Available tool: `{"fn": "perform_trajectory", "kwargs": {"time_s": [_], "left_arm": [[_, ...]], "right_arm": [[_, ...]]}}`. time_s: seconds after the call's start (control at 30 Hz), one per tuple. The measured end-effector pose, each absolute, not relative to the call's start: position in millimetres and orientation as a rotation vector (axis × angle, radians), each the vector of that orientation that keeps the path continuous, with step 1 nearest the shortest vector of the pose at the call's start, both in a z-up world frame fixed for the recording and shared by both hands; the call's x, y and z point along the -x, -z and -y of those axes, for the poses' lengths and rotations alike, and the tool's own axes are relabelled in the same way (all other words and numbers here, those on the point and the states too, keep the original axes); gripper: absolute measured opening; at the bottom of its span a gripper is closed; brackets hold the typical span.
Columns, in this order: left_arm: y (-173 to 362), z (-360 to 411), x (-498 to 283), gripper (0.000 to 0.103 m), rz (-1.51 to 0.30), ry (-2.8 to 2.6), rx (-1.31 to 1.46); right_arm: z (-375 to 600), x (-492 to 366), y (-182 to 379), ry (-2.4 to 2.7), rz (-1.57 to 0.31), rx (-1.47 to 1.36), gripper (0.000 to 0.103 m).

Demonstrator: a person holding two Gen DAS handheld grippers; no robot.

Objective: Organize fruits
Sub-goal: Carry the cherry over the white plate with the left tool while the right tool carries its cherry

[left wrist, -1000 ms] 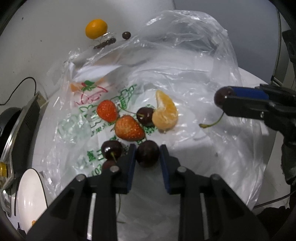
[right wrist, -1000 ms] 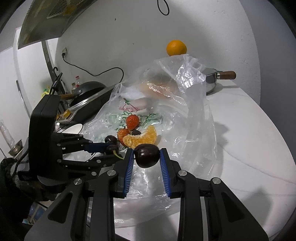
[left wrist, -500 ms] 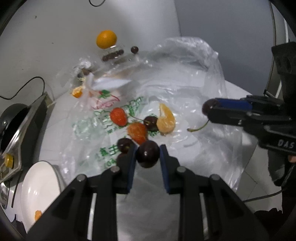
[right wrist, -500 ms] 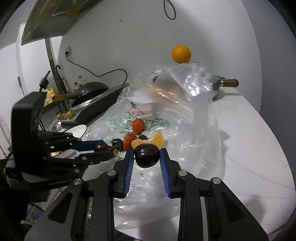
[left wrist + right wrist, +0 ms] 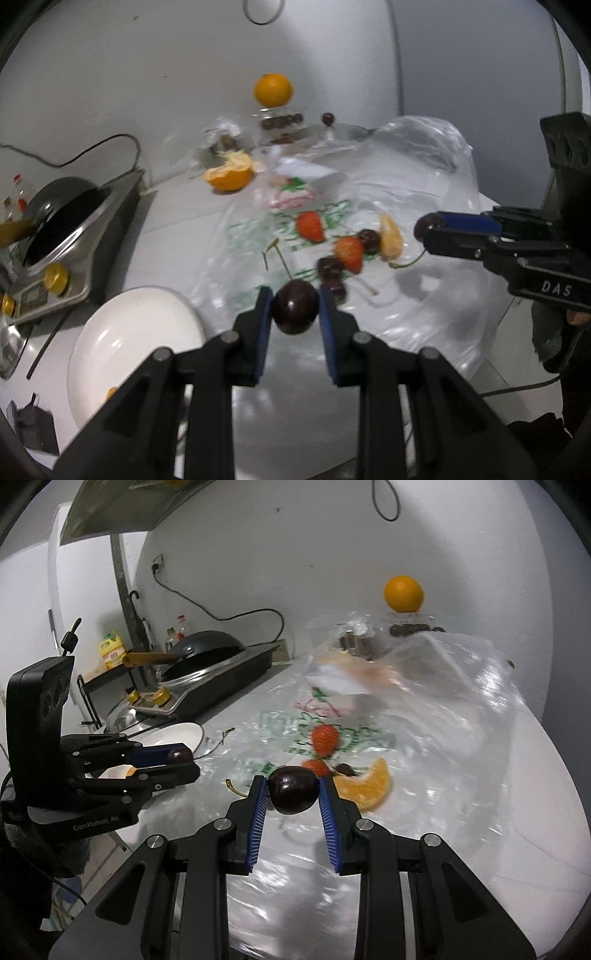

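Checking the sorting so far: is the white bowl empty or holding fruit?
Nearly empty: the white bowl shows only one small orange piece near its rim.

The left gripper is clamping a cherry between its blue pads, tilting downward. At its two o'clock, the right gripper is pinching another cherry, a stem dangling below its tips, likewise angling down.
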State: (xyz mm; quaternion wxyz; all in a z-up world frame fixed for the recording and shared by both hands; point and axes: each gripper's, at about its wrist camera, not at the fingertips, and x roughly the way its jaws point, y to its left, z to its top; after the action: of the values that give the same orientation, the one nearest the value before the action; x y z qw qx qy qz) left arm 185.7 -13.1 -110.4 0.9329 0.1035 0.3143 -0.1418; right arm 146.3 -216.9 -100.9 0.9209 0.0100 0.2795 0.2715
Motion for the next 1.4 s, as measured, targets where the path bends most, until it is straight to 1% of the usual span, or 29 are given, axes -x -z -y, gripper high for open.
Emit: {"fn": "perform_trajectory", "kwargs": {"time_s": [0.33, 0.67, 1.03, 1.4], "left_arm": [[109.5, -57.8, -177.8, 0.026, -0.613, 0.193, -0.148], [126.9, -116.2, -177.8, 0.026, -0.609, 0.110, -0.108], [148.2, -146.6, -195.5, 0.026, -0.639, 0.111, -0.063], [156.5, -177.3, -193.8, 0.026, -0.664, 0.049, -0.014]], "right_arm": [[156.3, -150.3, 94.5, -0.617, -0.586, 0.032, 0.031], [98.3, -160.5, 94.1, -0.678, -0.611, 0.086, 0.031], [39.2, -172.9, 104.3, -0.726, -0.650, 0.136, 0.030], [-2.0, -180.8, 124.2, -0.769, -0.717, 0.162, 0.030]]}}
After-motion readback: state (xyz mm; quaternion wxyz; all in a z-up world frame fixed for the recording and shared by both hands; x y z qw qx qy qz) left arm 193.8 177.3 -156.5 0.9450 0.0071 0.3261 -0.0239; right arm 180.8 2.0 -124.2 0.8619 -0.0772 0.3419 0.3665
